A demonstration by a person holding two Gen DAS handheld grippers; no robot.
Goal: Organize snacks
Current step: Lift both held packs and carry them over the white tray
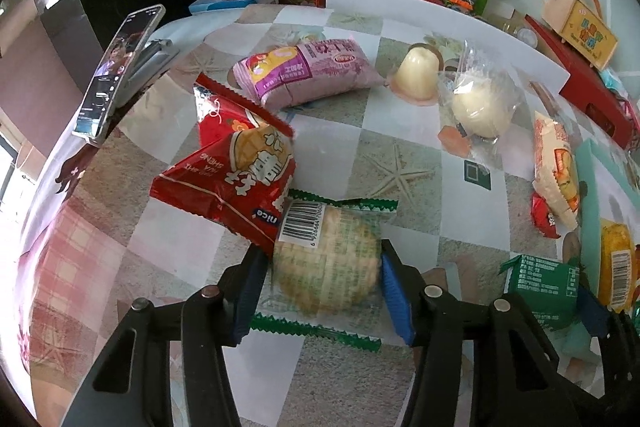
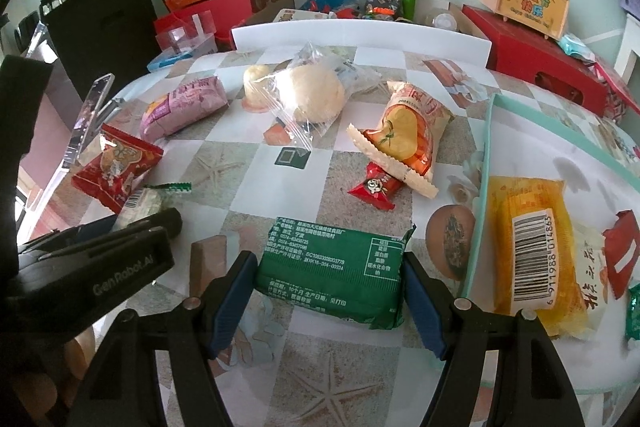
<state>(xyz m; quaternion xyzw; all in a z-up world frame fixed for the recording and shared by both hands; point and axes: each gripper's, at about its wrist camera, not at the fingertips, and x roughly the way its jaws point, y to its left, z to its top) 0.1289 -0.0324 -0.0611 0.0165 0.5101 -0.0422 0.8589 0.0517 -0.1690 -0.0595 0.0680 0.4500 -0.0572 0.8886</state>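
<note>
My left gripper [image 1: 322,291] has its blue pads on both sides of a round cracker in a clear green-edged wrapper [image 1: 326,259] lying on the table. A red snack bag [image 1: 236,171] lies partly on that wrapper. My right gripper [image 2: 328,291] has its pads against both ends of a green foil pack [image 2: 332,267], which also shows in the left wrist view [image 1: 540,283]. A teal-rimmed tray [image 2: 486,163] to the right holds a yellow pack [image 2: 532,251] and other snacks.
On the table lie a pink pack [image 2: 182,105], a bun in a clear bag [image 2: 312,95], a jelly cup [image 1: 418,73], an orange-white chip bag [image 2: 408,135] and a small red candy [image 2: 374,189]. A phone on a stand [image 1: 116,71] stands at left. Boxes and clutter line the far edge.
</note>
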